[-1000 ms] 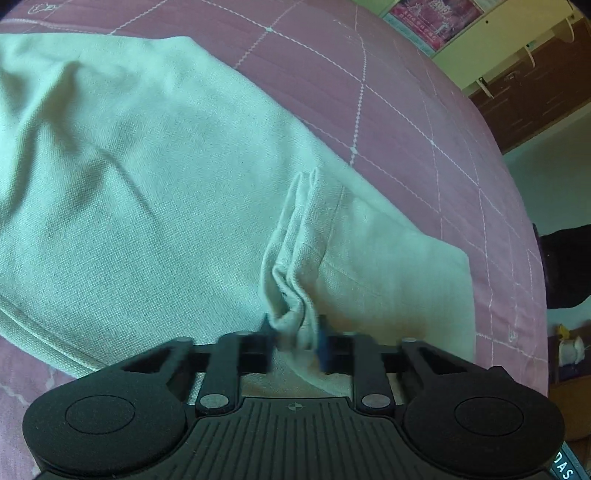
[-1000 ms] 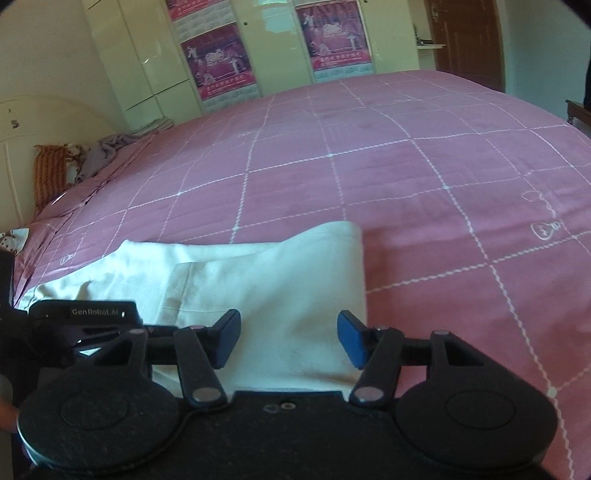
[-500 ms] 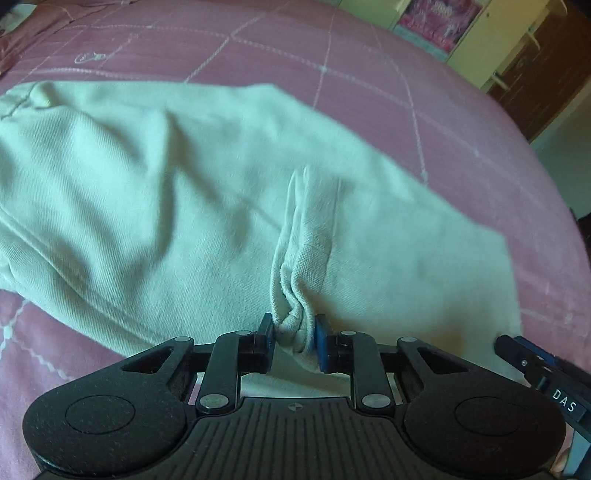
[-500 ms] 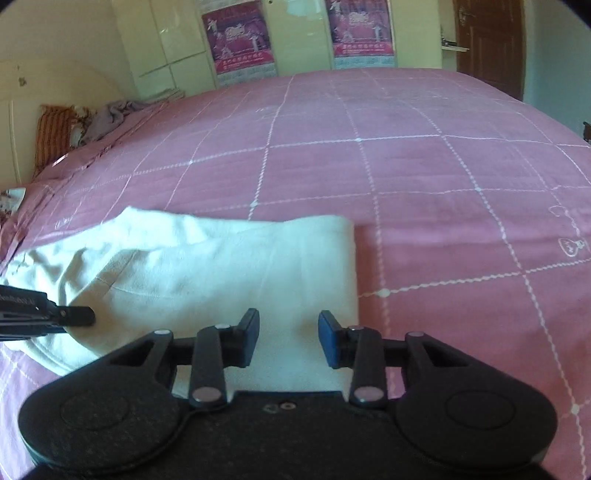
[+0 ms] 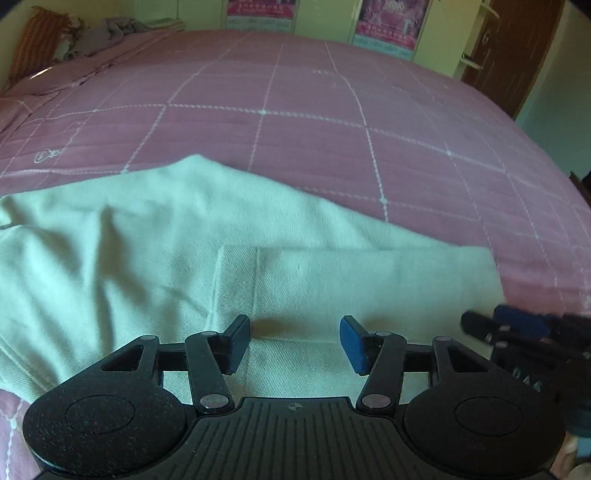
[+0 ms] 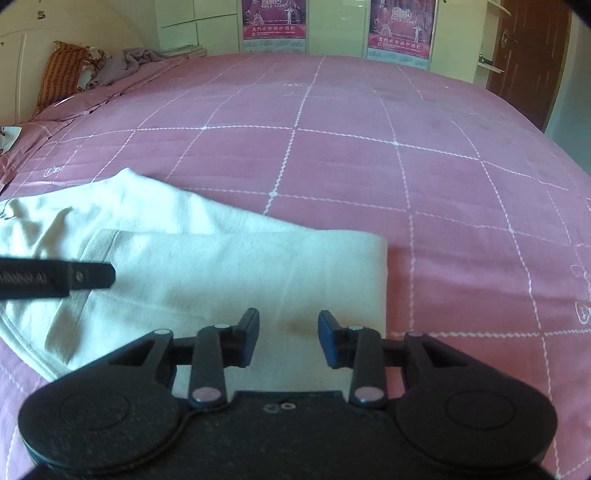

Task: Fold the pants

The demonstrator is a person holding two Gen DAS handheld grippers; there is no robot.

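Pale cream pants (image 5: 184, 258) lie folded on a wide bed covered by a pink quilt (image 5: 332, 147) stitched with a white grid. The pants sit close to the near edge of the bed, toward its left side as both cameras look across it, and a long stretch of bare quilt runs beyond them to the far edge. The upper layer of the fold ends in a straight, square edge on the right; a vertical seam crosses the fabric near the middle, and the left part is looser and gently creased.

The left tool (image 5: 293, 341) hangs just above the folded layer with its two blue-padded fingers apart. Its jaws have just been opening, and only flat cloth lies under the gap, with nothing pinched between the pads. The right tool (image 6: 288, 338) is over the right end of the pants, near the square edge, its fingers also apart with a narrower gap and nothing gripped between them. Each tool shows at the edge of the other's view, so the two are side by side over the garment.

At the far left corner of the bed are an orange patterned pillow (image 6: 61, 72) and a crumpled grey cloth (image 6: 136, 61). Behind the bed stand pale cupboards with two pink posters (image 6: 275, 18), and a brown door (image 6: 528, 55) is at the right.
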